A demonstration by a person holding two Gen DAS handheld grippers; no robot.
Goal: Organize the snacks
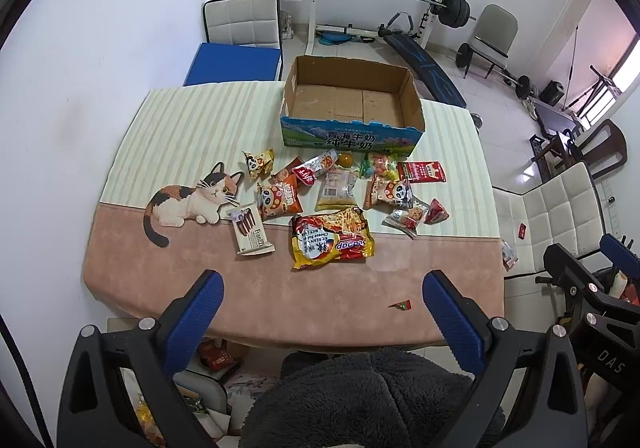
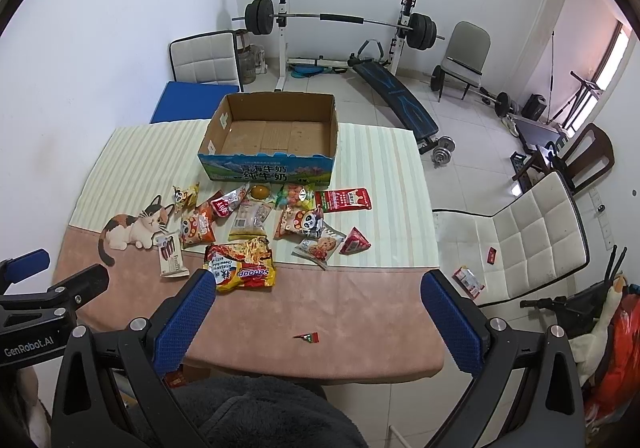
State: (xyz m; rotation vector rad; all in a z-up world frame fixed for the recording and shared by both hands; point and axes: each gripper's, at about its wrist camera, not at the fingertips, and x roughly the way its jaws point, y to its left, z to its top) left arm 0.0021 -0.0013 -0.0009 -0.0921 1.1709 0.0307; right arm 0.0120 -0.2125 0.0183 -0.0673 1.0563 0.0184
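Note:
An empty cardboard box (image 1: 412, 104) (image 2: 216, 136) with a blue printed front stands at the table's far side. In front of it lie several snack packs: a big yellow-red noodle bag (image 1: 332, 240) (image 2: 242, 268), a white biscuit box (image 1: 250, 230) (image 2: 172, 258), orange panda packs (image 1: 280, 200) (image 2: 196, 228), a red pouch (image 1: 422, 172) (image 2: 344, 200) and a small red wrapper (image 1: 402, 305) (image 2: 307, 337) near the front edge. My left gripper (image 1: 323, 282) and right gripper (image 2: 320, 284) both hover open over the near edge, holding nothing.
The table (image 1: 280, 300) (image 2: 360, 308) has a pink and striped cloth with a cat picture (image 1: 192, 200). White chairs (image 1: 560, 212) (image 2: 532, 240) stand right and behind. A barbell rack (image 2: 340, 20) fills the back. Packets (image 2: 468, 280) lie on the floor. A dark fleece sleeve (image 1: 360, 400) shows below.

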